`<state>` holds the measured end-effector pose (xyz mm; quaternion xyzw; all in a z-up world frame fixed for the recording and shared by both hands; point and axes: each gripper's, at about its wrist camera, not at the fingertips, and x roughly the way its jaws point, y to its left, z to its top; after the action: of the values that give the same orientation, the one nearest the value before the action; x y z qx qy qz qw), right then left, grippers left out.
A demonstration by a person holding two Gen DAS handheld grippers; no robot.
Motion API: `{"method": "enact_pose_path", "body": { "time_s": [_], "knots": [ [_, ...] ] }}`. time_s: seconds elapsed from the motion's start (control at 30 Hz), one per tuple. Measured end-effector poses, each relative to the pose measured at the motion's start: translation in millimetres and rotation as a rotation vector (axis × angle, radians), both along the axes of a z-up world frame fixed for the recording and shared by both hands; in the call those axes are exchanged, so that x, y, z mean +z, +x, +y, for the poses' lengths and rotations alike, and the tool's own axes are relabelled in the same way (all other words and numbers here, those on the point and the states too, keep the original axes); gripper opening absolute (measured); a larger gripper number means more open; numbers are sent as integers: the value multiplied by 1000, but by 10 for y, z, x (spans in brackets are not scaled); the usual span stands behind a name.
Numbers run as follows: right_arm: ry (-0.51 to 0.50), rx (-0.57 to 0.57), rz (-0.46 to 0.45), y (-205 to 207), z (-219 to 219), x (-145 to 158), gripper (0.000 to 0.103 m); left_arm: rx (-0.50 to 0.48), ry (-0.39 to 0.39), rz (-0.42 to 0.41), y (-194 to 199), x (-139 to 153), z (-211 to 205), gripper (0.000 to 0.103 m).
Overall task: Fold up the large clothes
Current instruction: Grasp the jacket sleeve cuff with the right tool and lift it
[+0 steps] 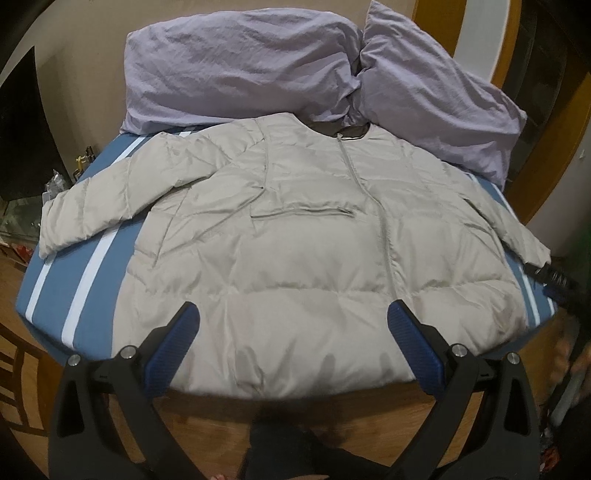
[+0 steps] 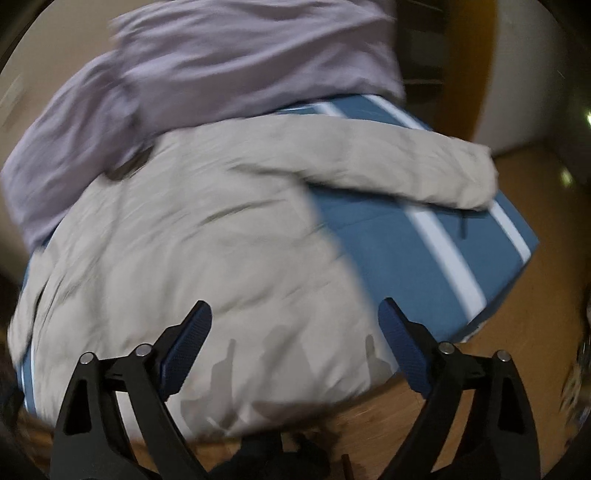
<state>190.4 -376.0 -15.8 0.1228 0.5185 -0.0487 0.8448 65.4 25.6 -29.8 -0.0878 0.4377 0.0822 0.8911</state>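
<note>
**Puffer jacket spread flat, both grippers released above its hem**

Nearest to us in the left wrist view, our left gripper [image 1: 293, 325] has its blue-padded fingers [image 1: 184, 332] spread wide with nothing between them, hanging over the hem at 6 o'clock. Below the hem we see the wooden floor [image 1: 369, 417] and a dark shape we cannot identify.

In the right wrist view, our right gripper [image 2: 295, 321] is likewise released, its fingers [image 2: 397, 328] apart and holding nothing, poised over the lower right part of the garment. This view is blurred, so fine detail is lost.

The beige puffer jacket [image 1: 295, 236] lies front-up on the bed, zipper running from the collar at 12 o'clock down toward the hem. A horizontal chest pocket [image 1: 303, 213] sits just left of the zipper. The left sleeve [image 1: 96, 206] stretches out toward 9 o'clock and the right sleeve [image 2: 399, 166] reaches toward 2 o'clock in the right wrist view, its cuff near the mattress edge.

Under the jacket we see the blue sheet with white stripes [image 1: 55, 291], showing at 8 o'clock and again at 3 o'clock in the right wrist view.

Farthest off, at 12 o'clock, two lilac pillows [image 1: 236, 62] lean by the wall, the collar touching them. A wooden door frame [image 1: 439, 18] stands at 1 o'clock.
</note>
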Motion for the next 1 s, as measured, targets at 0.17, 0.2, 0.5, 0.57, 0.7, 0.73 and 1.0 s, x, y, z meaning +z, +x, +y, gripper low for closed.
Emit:
{"method": "enact_pose_path", "body": {
  "time_s": [0.17, 0.2, 0.5, 0.57, 0.7, 0.73, 1.0],
  "knots": [
    [-24, -206, 17, 464, -742, -206, 90, -12, 28, 15, 269, -13, 56, 101],
    [-35, -251, 28, 563, -903, -265, 90, -13, 40, 21, 329, -22, 64, 101],
    [-2, -530, 143, 951, -1804, -678, 82, 4, 68, 75, 658, -119, 222, 101],
    [22, -553, 153, 941, -1864, -721, 79, 14, 66, 86, 699, -145, 280, 101],
    [70, -562, 137, 907, -1881, -769, 59, 39, 54, 98, 786, -190, 410, 101],
    [78, -549, 127, 915, -1860, -772, 52, 43, 50, 100, 802, -198, 436, 101],
    [-41, -484, 88, 1065, -1643, -527, 17, 62, 39, 114, 936, -257, 613, 101]
  ]
}}
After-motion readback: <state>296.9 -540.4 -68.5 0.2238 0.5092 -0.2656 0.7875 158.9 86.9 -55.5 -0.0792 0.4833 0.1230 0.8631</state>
